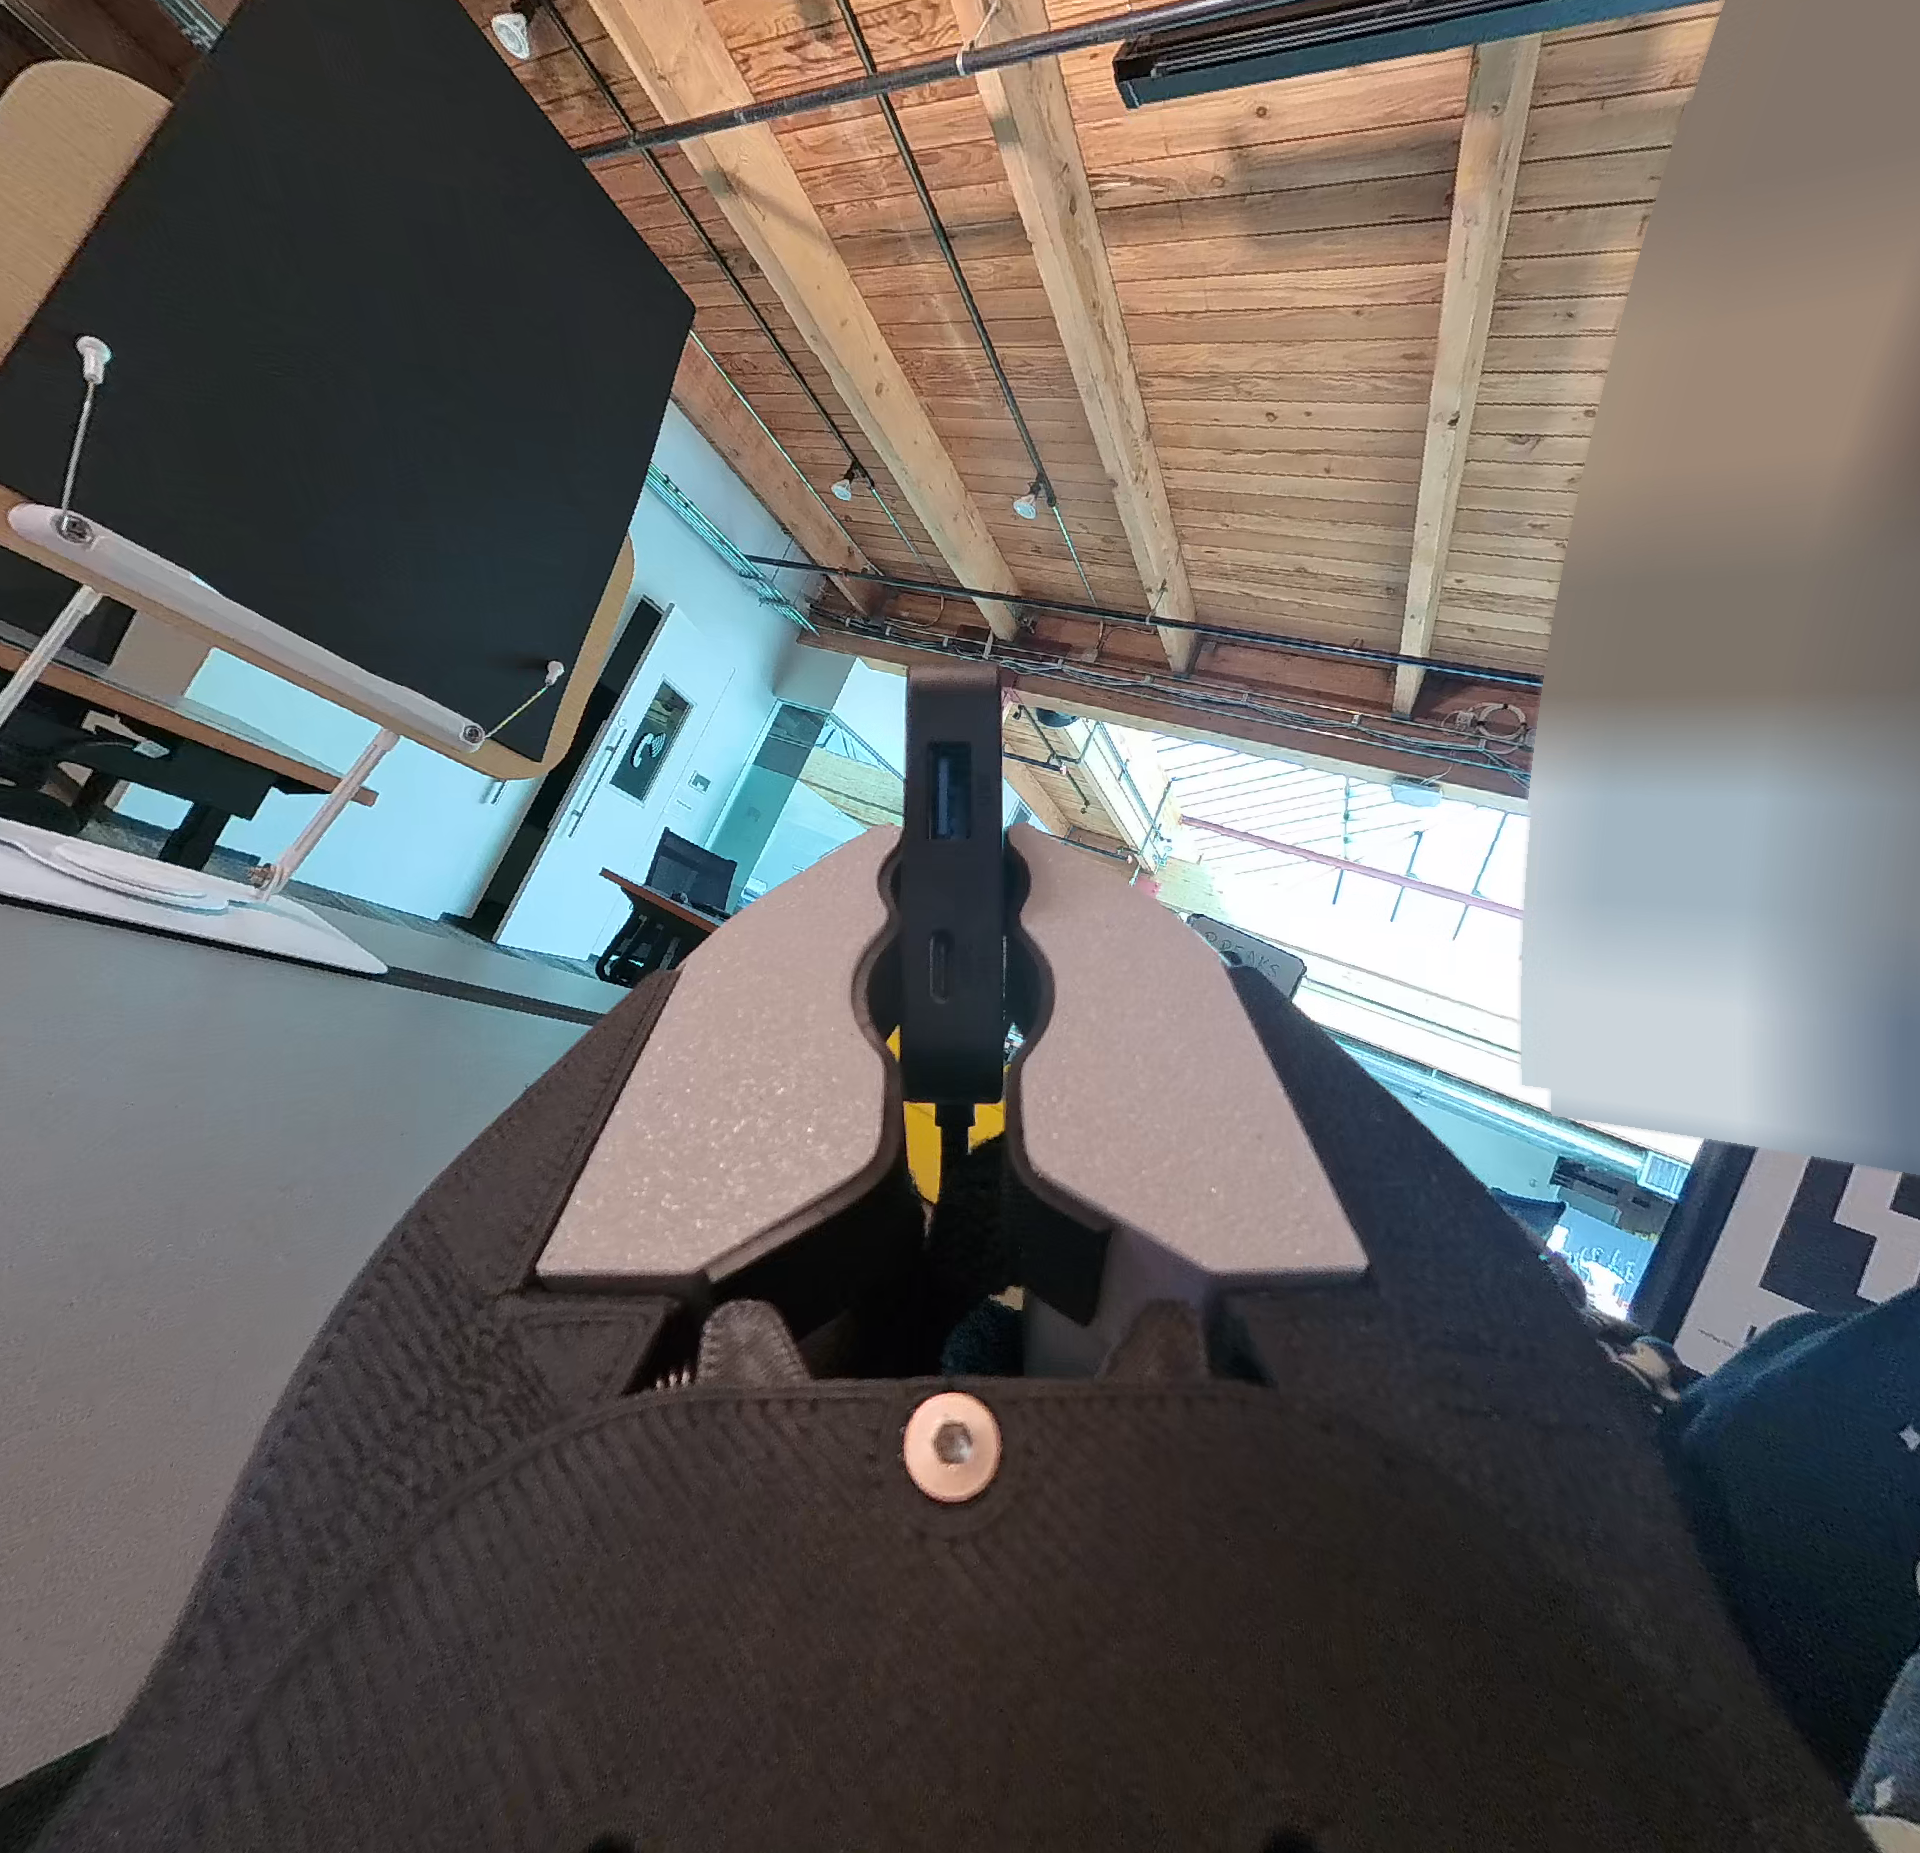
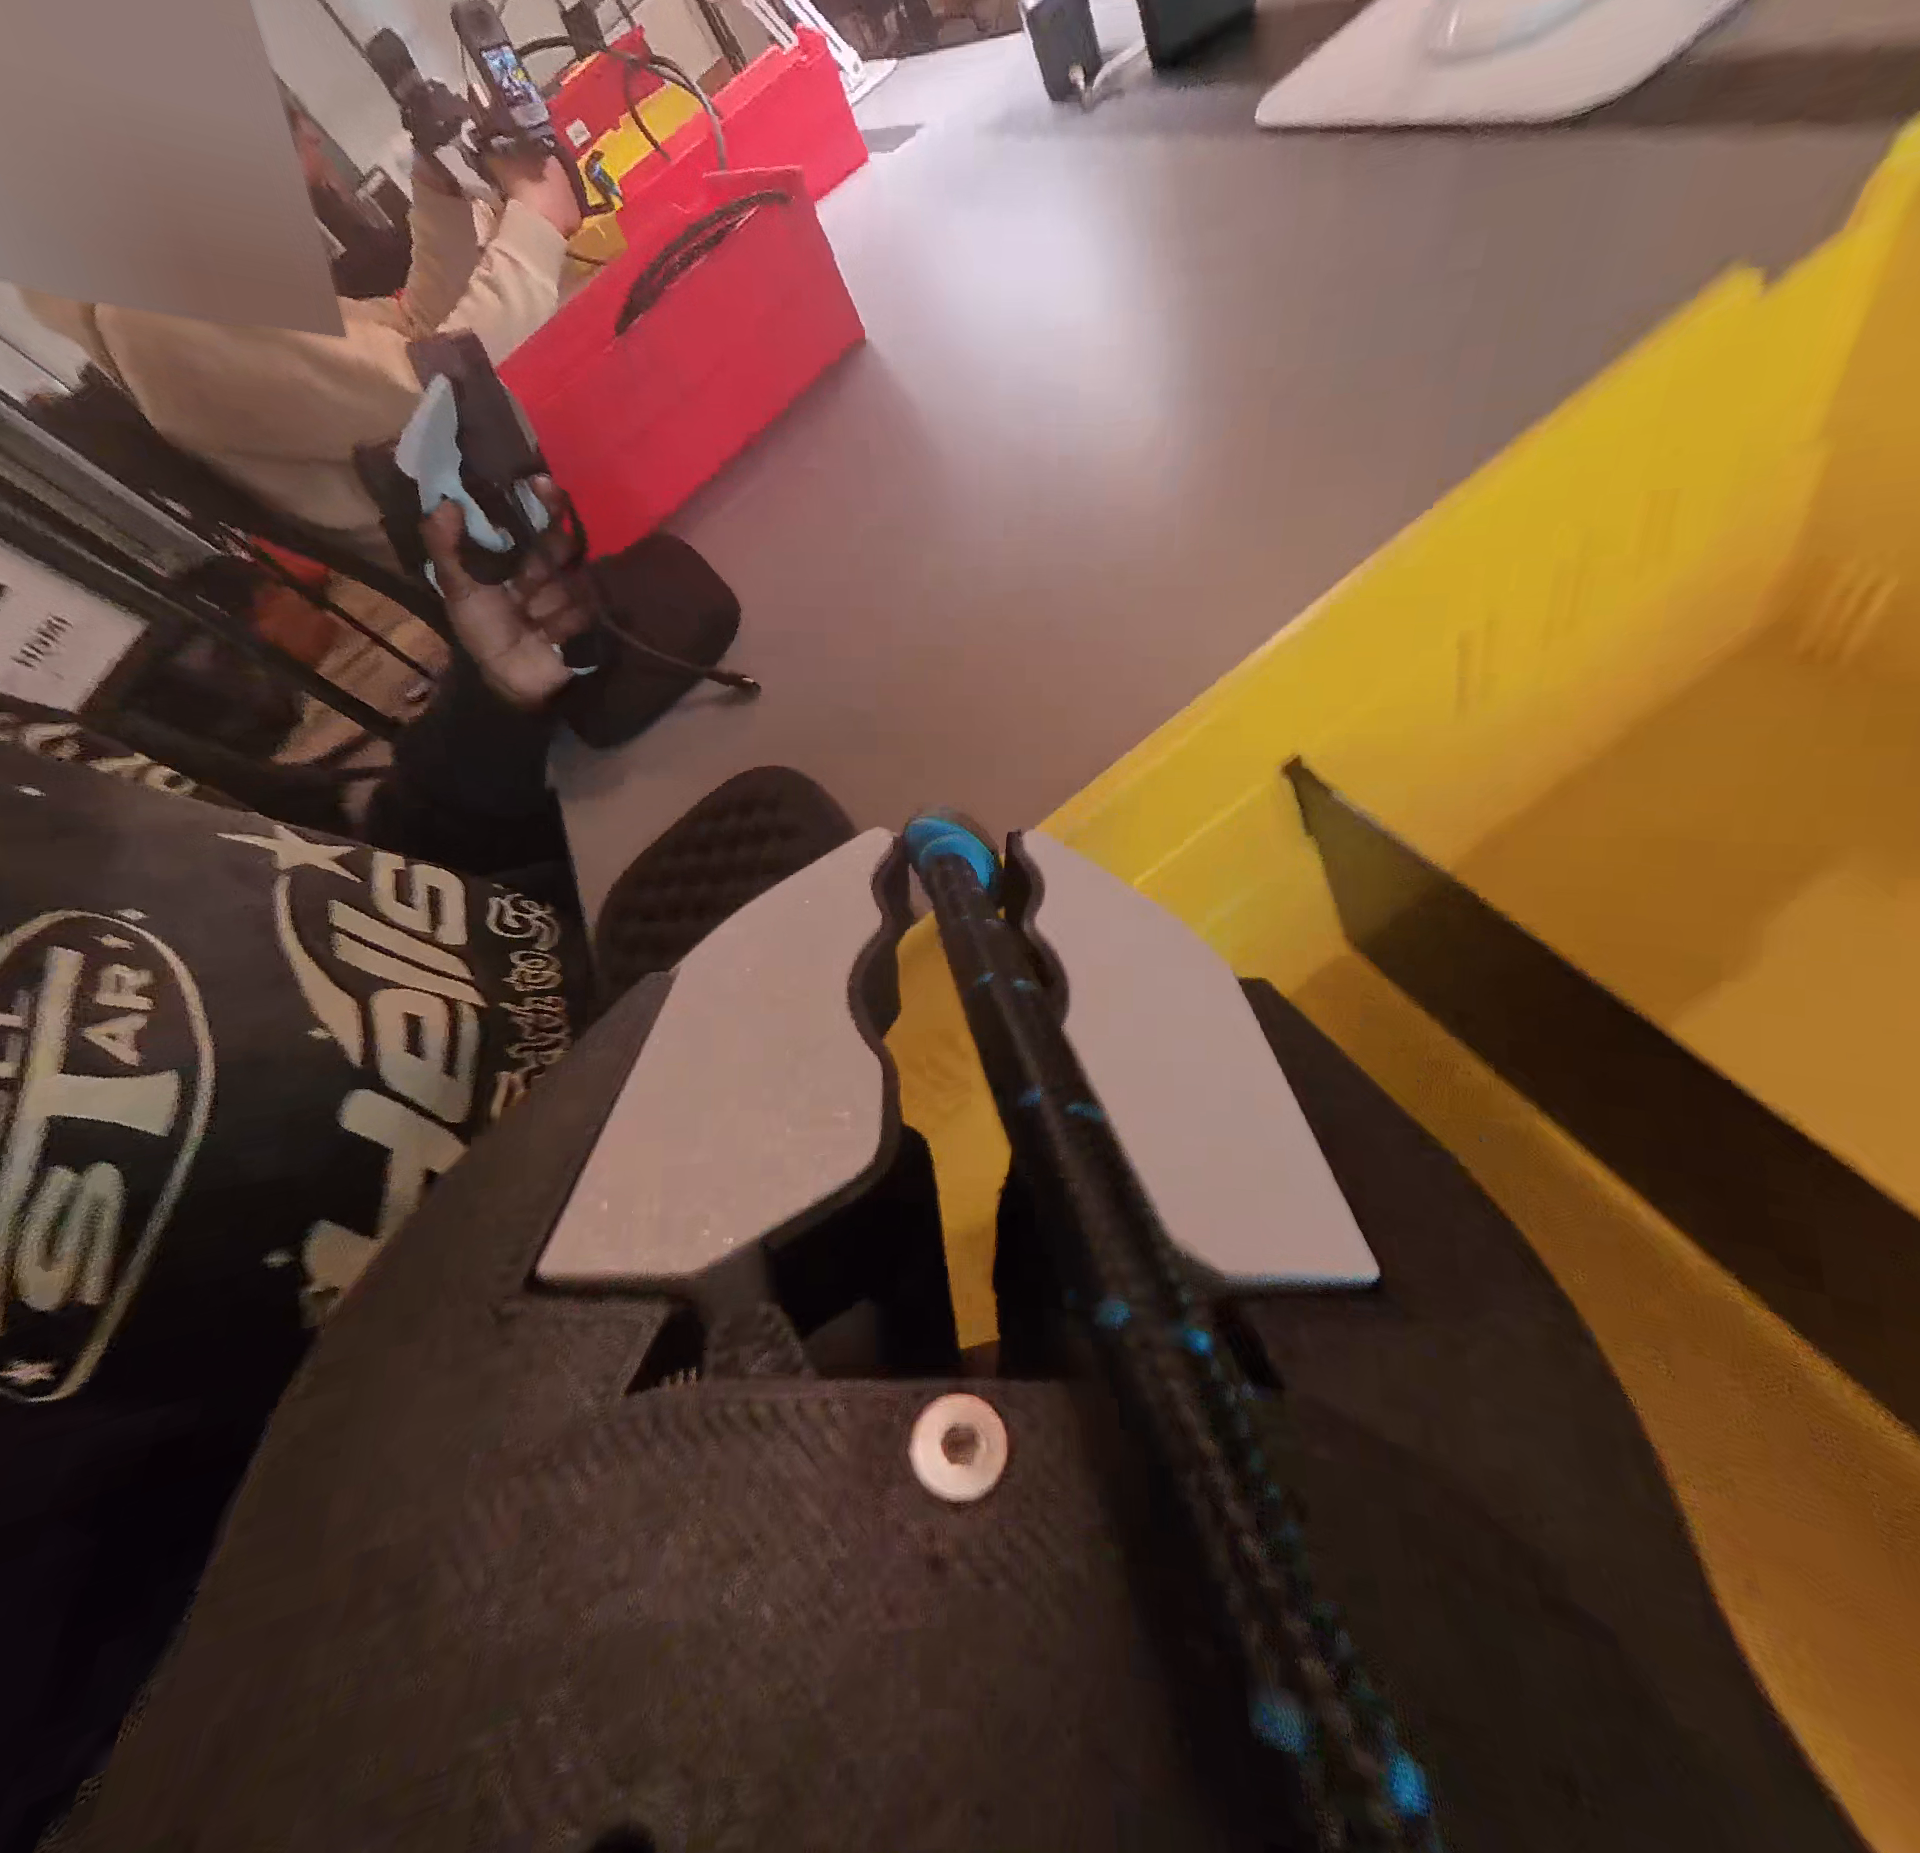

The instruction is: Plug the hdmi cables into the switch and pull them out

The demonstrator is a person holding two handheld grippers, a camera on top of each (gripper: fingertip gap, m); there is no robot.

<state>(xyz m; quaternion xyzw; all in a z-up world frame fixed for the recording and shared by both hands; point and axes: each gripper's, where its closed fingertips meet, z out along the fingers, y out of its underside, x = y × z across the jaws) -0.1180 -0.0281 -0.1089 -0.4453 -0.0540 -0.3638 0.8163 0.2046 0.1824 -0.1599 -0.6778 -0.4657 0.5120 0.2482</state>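
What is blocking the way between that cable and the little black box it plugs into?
Cannot be judged fully: no single view shows both. The left gripper clamps the black switch upright, ports facing the camera and uncovered. The right gripper clamps the black-and-blue cable near its blue end, above a yellow bin. Nothing visible covers either.

Timber-ceilinged office (image 1: 1195,349), desks (image 1: 665,894), monitors (image 1: 691,868)

Switch (image 1: 951,910): we see matt black plastic, smooth.
Cable (image 2: 1101,1180): we see braided black cloth sheath, blue flecks, rough.
Jaws: we see grainy matt grey pads on ribbed black printed plastic.
Bin (image 2: 1558,660): we see smooth yellow plastic, slight sheen.
Counter (image 2: 1091,401): we see smooth matt grey.
Ceiling (image 1: 1195,297): we see bare knotty wood.
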